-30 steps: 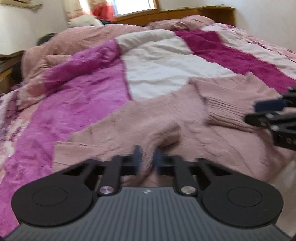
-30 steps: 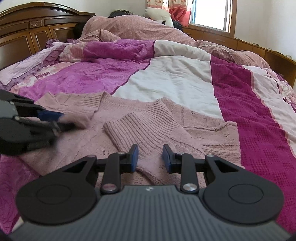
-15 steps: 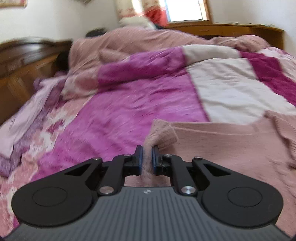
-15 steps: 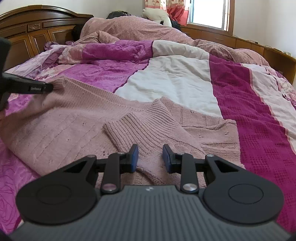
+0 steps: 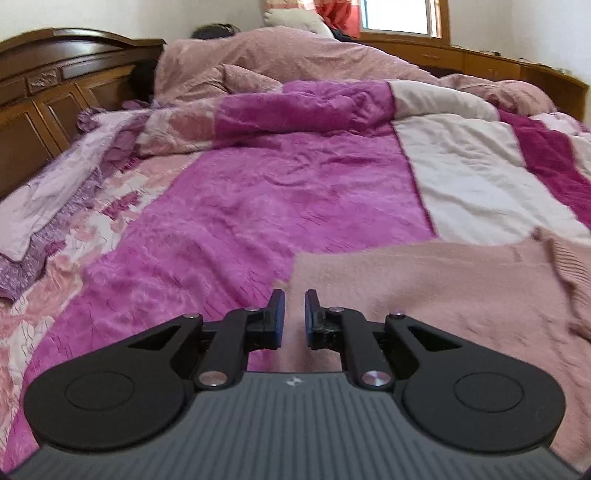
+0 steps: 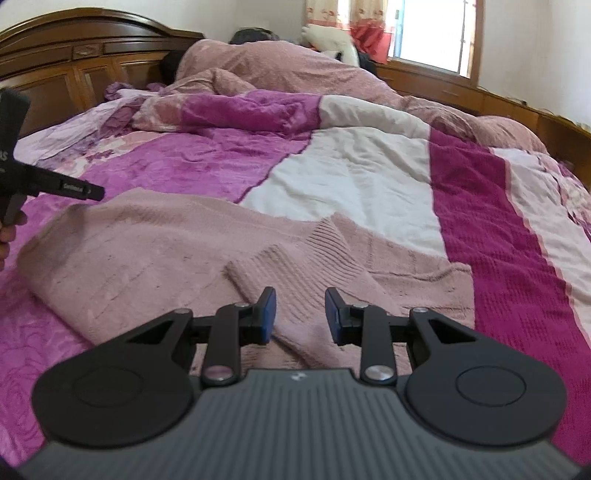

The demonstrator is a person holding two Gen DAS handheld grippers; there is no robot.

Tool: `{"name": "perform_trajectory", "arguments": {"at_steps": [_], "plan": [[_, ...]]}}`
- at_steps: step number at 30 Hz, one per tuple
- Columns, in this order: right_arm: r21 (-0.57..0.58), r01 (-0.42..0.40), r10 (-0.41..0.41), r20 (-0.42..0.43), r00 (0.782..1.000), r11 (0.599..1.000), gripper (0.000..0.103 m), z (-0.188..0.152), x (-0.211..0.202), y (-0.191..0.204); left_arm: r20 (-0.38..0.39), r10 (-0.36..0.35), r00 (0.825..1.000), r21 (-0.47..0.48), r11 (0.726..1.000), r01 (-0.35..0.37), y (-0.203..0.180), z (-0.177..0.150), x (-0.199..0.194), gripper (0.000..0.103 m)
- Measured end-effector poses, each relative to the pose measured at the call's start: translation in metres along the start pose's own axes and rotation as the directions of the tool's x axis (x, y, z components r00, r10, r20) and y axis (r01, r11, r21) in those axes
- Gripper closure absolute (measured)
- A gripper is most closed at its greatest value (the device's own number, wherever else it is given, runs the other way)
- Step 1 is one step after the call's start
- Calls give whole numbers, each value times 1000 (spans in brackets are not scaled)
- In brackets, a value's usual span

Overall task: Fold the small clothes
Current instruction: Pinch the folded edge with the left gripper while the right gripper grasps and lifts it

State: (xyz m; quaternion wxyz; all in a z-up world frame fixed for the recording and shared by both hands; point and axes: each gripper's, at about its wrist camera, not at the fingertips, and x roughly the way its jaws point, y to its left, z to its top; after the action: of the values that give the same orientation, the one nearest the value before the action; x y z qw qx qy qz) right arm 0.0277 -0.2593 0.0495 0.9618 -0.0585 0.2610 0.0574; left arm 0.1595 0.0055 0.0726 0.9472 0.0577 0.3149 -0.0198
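Sweater (image 6: 155, 254): dusty-pink knit, lying spread on the bed's quilt (image 5: 295, 199); one ribbed sleeve (image 6: 295, 273) folded across the body (cuff end toward the lower middle of the right wrist view).
Sweater, near corner: in the left wrist view the corner (image 5: 306, 266) lies flat on the magenta panel, just ahead of the left fingertips.
Left gripper (image 5: 294, 300): fingers a narrow way apart, having just been opening; nothing pinched between the blue pads, only sweater fabric lying beneath the gap.
Left gripper, as seen from the right wrist view: at the left edge (image 6: 88, 192), tip over the sweater's far-left corner; contact cannot be told; part of a hand (image 6: 5, 236) below it.
Right gripper (image 6: 300, 300): fingers spread moderately, above the folded sleeve, gripping nothing.
Quilt: patchwork of magenta, cream and deep crimson panels, rumpled toward the headboard (image 6: 74, 55).
Headboard: dark carved wood.
Person (image 6: 255, 37): under a pink blanket at the far end of the bed (only dark hair shows).
Window (image 6: 436, 33): bright, upper right, red patterned curtain beside it.
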Motion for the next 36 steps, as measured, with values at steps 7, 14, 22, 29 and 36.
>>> {"name": "perform_trajectory", "arguments": {"at_steps": [7, 14, 22, 29, 36], "plan": [[-26, 31, -31, -1, 1000, 999, 53, -9, 0, 10, -78, -134, 988, -62, 990, 129, -13, -21, -32, 64], [-57, 27, -27, 1, 1000, 998, 53, -13, 5, 16, -81, -102, 991, 61, 992, 108, -34, -40, -36, 58], [-84, 46, -48, -19, 999, 995, 83, -17, 22, 14, -85, -98, 992, 75, 992, 104, -30, -40, -31, 56], [-50, 113, -109, 71, 992, 992, 94, 7, 6, -13, -79, -82, 993, 83, 993, 89, -25, -33, -32, 56], [57, 256, -260, 86, 962, 965, 94, 17, 21, -74, -78, -51, 996, 66, 996, 56, -14, -31, -34, 56]]}}
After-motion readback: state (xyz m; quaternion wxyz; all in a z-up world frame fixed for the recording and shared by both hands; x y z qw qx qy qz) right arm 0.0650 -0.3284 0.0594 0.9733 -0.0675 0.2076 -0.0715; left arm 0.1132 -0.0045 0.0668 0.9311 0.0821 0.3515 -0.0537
